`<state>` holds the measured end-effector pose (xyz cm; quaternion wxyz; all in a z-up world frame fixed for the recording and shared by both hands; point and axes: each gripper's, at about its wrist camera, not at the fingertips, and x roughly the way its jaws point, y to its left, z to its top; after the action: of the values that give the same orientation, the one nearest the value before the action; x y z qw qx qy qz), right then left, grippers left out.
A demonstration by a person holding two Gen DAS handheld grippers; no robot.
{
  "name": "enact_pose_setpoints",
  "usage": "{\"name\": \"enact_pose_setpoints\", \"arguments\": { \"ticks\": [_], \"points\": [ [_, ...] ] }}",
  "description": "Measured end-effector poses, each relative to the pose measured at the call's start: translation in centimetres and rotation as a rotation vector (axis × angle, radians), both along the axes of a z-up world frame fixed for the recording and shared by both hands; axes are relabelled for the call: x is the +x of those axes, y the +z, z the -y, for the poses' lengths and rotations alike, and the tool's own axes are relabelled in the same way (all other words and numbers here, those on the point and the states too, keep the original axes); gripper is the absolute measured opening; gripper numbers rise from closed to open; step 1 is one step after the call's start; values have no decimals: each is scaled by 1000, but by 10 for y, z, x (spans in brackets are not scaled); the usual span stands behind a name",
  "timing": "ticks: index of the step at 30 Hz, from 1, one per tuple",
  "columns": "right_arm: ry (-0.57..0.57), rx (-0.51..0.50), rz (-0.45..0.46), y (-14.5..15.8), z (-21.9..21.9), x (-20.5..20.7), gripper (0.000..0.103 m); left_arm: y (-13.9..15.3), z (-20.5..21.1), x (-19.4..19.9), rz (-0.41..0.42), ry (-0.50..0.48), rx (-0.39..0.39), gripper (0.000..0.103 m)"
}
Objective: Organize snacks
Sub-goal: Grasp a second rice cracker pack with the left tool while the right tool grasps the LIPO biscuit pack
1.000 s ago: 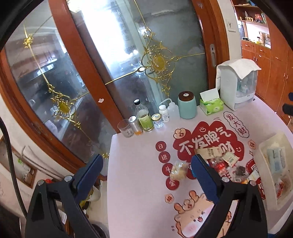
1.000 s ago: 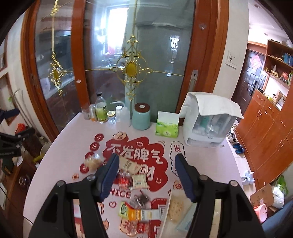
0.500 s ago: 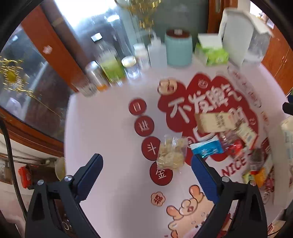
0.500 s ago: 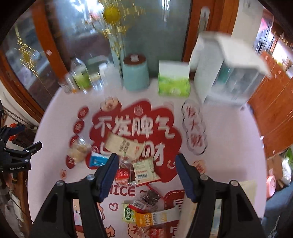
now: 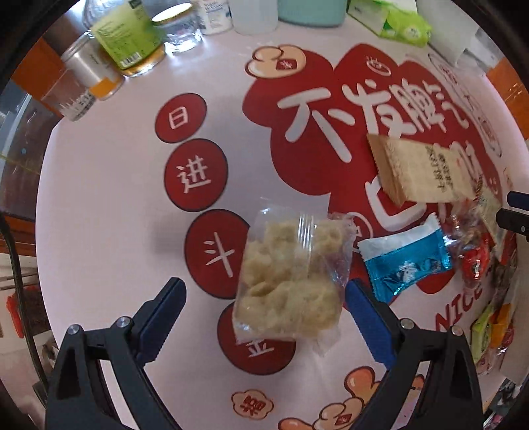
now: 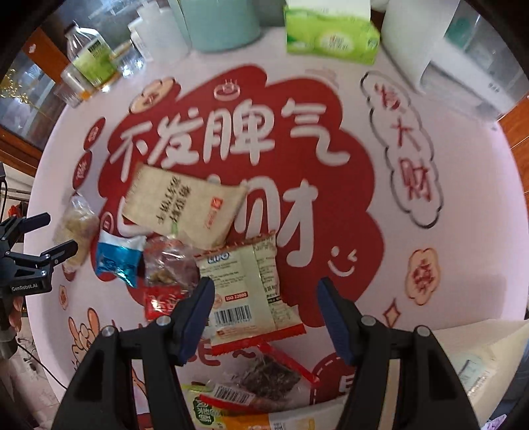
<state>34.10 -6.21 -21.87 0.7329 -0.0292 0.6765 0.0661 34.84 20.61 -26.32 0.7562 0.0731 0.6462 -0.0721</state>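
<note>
1. My left tongs (image 5: 264, 297) point down at the table (image 5: 109, 205) with jaws apart; nothing is gripped. One clear packet of pale snacks (image 5: 291, 281) lies on the table between the two blue pads, touching neither.
2. My right tongs (image 6: 264, 297) also point down, jaws apart and empty. One cream packet with a red edge and a barcode (image 6: 248, 287) lies between the pads, closer to the left pad.
3. Loose snack count in the right view: one tan packet (image 6: 185, 205) at the far side of the pile, one blue foil packet (image 6: 115, 258) to its near left, one clear packet with brown contents (image 6: 168, 264), one red packet (image 6: 158, 301) partly covered, one dark packet (image 6: 267, 377) and one green-labelled packet (image 6: 205, 410) at the near edge.
4. Far edge of the table: one mint canister (image 6: 221, 23), one green tissue box (image 6: 330, 36), one white appliance (image 6: 456, 59), one green-labelled bottle (image 5: 129, 39).
5. A white tray (image 6: 479, 357) sits at the near right.
</note>
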Motion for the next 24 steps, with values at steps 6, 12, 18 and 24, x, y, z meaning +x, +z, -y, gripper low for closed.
{"name": "enact_pose_setpoints", "arguments": {
  "ticks": [6, 12, 18, 24],
  "points": [
    [2, 59, -24, -15, 0, 0, 64, -16, 5, 0, -19, -2, 5, 97],
    [43, 71, -57, -22, -8, -2, 64, -22, 5, 3, -30, 29, -16, 97],
    [55, 38, -59, -32, -18, -3, 66, -19, 2, 11, -18, 24, -2, 97],
    [88, -11, -17, -26, -24, -12, 49, -3, 11, 0, 13, 27, -52, 58]
  ]
}}
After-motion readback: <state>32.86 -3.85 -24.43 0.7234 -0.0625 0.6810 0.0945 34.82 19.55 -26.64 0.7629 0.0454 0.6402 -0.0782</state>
